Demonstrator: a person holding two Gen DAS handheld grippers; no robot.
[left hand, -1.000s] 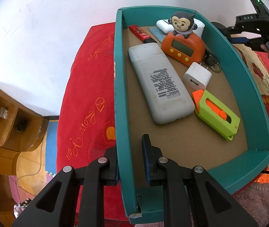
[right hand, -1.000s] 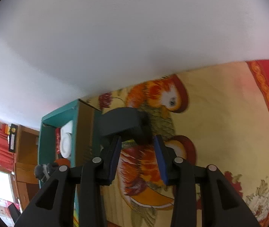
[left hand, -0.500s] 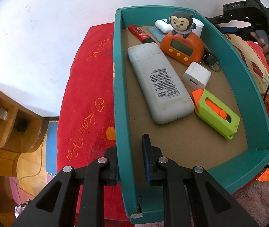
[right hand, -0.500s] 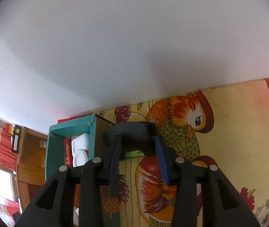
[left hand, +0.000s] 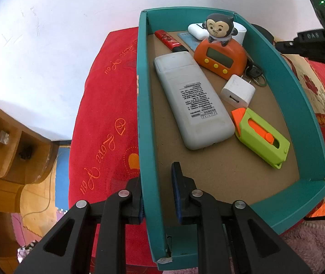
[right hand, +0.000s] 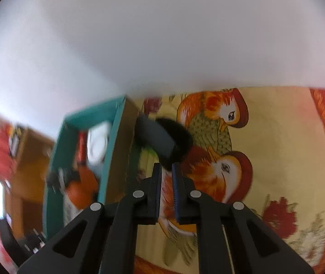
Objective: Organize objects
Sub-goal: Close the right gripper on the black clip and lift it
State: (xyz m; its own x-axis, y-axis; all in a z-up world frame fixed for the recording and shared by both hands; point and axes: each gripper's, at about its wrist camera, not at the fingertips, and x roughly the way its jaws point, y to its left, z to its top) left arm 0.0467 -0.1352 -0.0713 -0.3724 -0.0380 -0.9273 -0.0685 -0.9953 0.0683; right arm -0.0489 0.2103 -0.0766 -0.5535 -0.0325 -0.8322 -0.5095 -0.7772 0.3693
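Note:
My left gripper (left hand: 157,189) is shut on the left wall of a teal box (left hand: 144,123), one finger outside and one inside. The box holds a white remote (left hand: 192,100), an orange monkey clock (left hand: 219,52), a white charger (left hand: 237,91), a green and orange cutter (left hand: 263,137), keys (left hand: 256,73), a red lighter (left hand: 169,41) and white cases (left hand: 196,30). In the right wrist view my right gripper (right hand: 166,171) is nearly closed with nothing between its pads. A dark grey and black object (right hand: 162,139) lies just ahead of it, beside the box's outer wall (right hand: 119,150).
The box rests on a red blanket (left hand: 107,114) with gold script. A wooden shelf unit (left hand: 9,141) stands at the left. The white wall is behind. The bedspread with a bird pattern (right hand: 265,150) spreads to the right of the box. The right gripper's body (left hand: 317,43) shows at the box's far right.
The right gripper has let go of the dark object, which now lies beside the box, and its jaws have narrowed. The left gripper and box have not moved.

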